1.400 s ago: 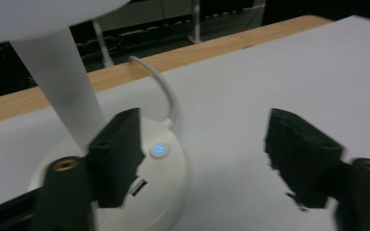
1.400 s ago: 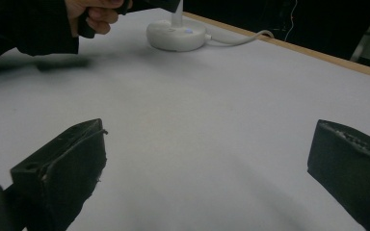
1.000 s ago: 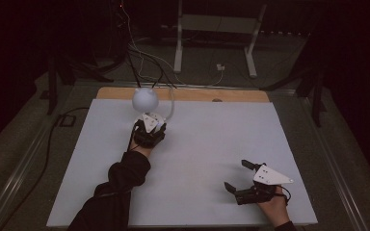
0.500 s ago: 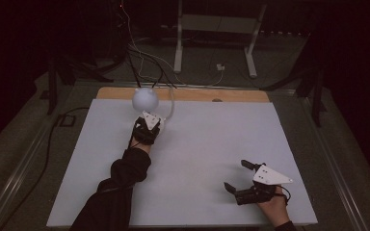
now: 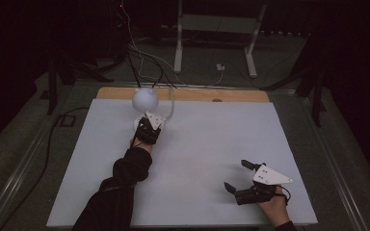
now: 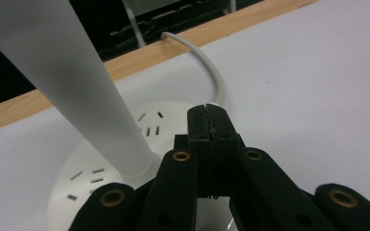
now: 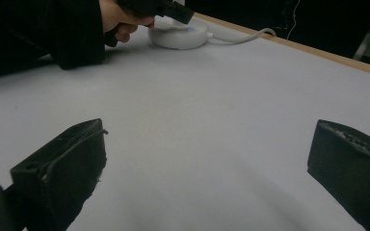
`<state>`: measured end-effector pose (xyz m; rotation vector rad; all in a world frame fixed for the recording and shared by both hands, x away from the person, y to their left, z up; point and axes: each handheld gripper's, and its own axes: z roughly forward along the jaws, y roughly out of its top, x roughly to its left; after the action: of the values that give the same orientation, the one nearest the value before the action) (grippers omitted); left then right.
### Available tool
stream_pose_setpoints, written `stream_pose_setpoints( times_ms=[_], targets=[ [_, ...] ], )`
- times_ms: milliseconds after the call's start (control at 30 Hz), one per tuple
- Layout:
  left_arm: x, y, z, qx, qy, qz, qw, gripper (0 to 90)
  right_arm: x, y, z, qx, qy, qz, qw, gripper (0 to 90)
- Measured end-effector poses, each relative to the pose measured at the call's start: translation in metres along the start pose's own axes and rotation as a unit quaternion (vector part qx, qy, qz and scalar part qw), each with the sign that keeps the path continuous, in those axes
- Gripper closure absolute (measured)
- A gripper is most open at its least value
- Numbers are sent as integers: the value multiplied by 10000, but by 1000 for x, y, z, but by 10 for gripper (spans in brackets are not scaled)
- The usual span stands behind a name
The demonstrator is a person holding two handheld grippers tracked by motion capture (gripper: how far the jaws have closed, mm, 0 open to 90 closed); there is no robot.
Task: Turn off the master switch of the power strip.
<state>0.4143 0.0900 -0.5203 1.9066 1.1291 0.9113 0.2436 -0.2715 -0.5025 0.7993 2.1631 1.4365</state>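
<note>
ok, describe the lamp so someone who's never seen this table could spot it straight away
Start at the white table and look to its far edge, by the wooden strip. Left of centre there stands the lamp, just ahead of the left gripper, whose shut jaws sit over its base. It has a round white head, a tapering stem, a slotted disc base and a white cable curving off the back.
</note>
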Motion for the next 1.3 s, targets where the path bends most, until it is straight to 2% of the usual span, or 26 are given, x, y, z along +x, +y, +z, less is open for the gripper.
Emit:
stream_pose_setpoints(
  times_ms=[133,267,467,633,733,1300],
  targets=[
    [-1,0,2,80,56,28,9999,900,0,0,0,4,-4,3,10000,1],
    [-2,-1,5,121,28,36,9999,900,-1,0,0,7,-6,4,10000,1],
    [-1,1,6,178,11,-92,9998,900,0,0,0,15,-5,1,10000,1],
    [-1,2,7,225,-4,-25,9997,900,0,0,0,25,-3,5,10000,1],
    [-1,2,7,232,-26,-75,9997,900,0,0,0,27,2,-4,10000,1],
    [-2,2,8,363,56,113,9993,900,0,-1,1,57,19,-21,10000,1]
  ],
)
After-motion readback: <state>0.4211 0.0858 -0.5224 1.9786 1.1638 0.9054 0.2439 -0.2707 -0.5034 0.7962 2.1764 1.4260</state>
